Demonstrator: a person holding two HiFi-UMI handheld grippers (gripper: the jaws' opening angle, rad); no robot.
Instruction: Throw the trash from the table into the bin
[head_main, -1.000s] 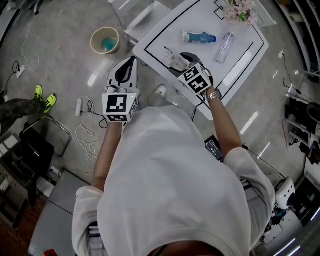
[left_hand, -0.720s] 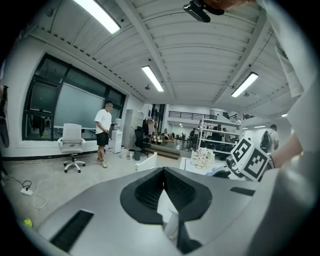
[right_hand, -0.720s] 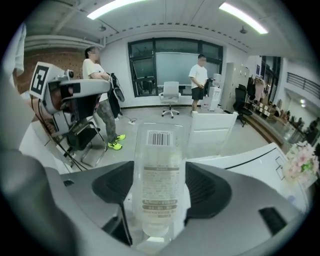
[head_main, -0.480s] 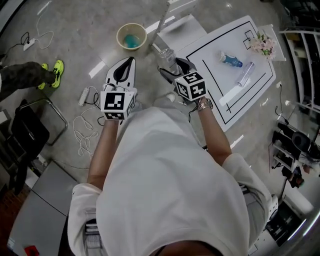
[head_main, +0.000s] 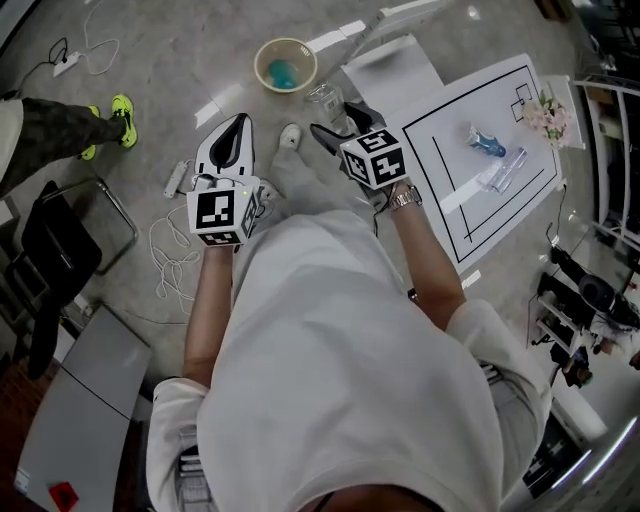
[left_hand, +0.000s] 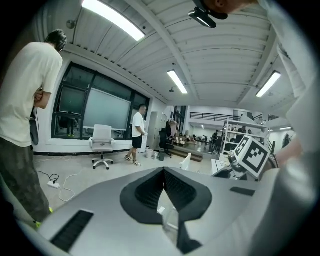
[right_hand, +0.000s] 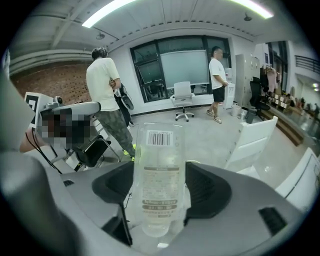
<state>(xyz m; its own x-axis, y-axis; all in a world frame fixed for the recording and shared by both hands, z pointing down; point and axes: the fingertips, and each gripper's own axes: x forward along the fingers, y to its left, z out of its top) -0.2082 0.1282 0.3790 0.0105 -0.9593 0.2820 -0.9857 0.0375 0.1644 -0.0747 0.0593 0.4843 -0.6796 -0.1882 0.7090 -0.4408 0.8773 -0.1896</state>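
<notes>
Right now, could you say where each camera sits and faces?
Head view: on the person's head, facing steeply down at bin, table; arms, left gripper, right gripper show.
Left gripper view: on left gripper, facing across the room; shut jaws show.
Right gripper view: on right gripper, facing likewise; jaws grip bottle.
Shared: chair, in both gripper views.

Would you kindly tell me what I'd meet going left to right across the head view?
From the left: neon shoes, left claw, bin, clear bottle, blue bottle, flowers.
</notes>
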